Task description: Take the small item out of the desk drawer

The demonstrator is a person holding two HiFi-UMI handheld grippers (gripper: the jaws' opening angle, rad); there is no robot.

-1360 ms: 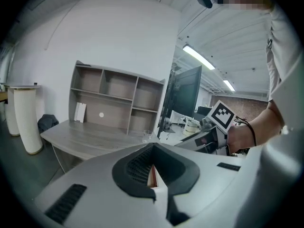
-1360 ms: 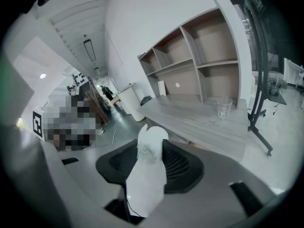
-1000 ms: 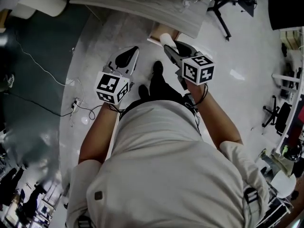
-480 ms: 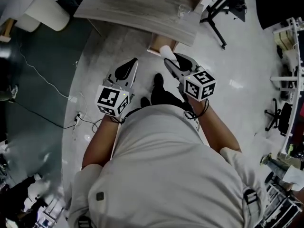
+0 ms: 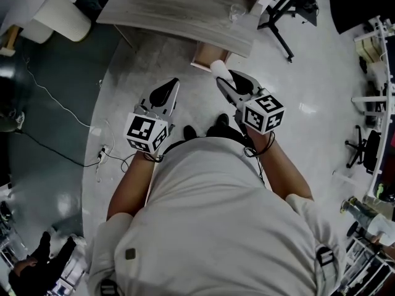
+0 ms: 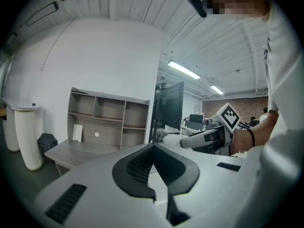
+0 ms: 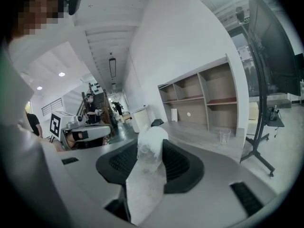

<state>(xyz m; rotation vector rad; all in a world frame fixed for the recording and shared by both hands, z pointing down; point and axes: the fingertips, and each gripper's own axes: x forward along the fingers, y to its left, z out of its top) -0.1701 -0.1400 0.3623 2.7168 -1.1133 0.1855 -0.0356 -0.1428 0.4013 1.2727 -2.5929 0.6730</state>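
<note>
Grey wooden worktop [image 5: 179, 14] ahead over pale floor – the right tool [image 5: 220, 76] pinches a crumpled white packet [image 7: 147, 172] in mid-air, the left tool [image 5: 173, 85] pressed together, empty – the soft, slippery wrapper could slide loose and drop.

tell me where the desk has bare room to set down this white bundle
The desk top is bare from its left end to the glass. Tighter at the right end, between the glass and the black stand.
</note>
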